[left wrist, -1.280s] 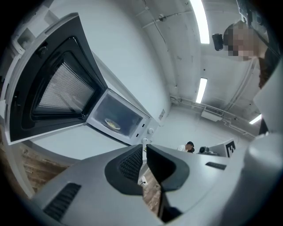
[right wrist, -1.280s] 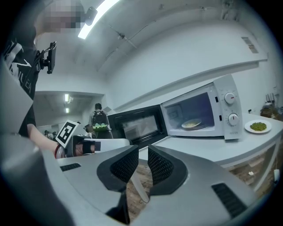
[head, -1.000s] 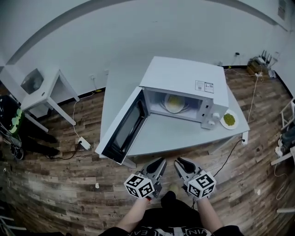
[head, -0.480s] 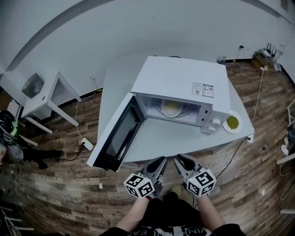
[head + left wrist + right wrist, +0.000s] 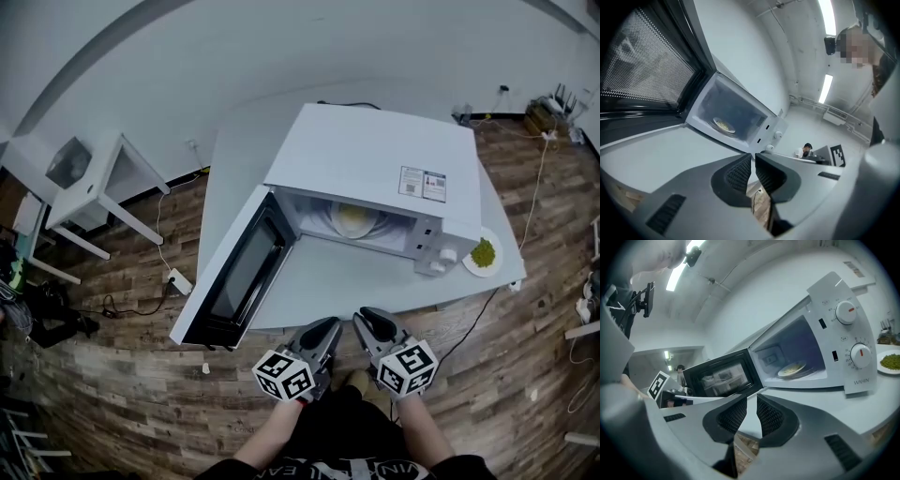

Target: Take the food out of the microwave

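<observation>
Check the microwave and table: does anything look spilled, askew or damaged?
Nothing stands out. The microwave door stands open, the plate of yellow food sits flat inside, and the plate of green food rests intact on the table beside it. No spill shows.

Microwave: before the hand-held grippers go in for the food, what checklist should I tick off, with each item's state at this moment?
1. Microwave door open: ok, swung wide to the left.
2. Plate of food in sight inside: ok, it lies flat in the cavity.
3. Left hand-held gripper empty: ok, jaws together, nothing between them.
4. Right hand-held gripper empty: ok, jaws together, nothing between them.
5. Jaws open enough to take the plate's rim: not ok on either gripper.
6. Way in free: ok, only bare table lies before the opening; the plate of green food sits off to the right.
</observation>
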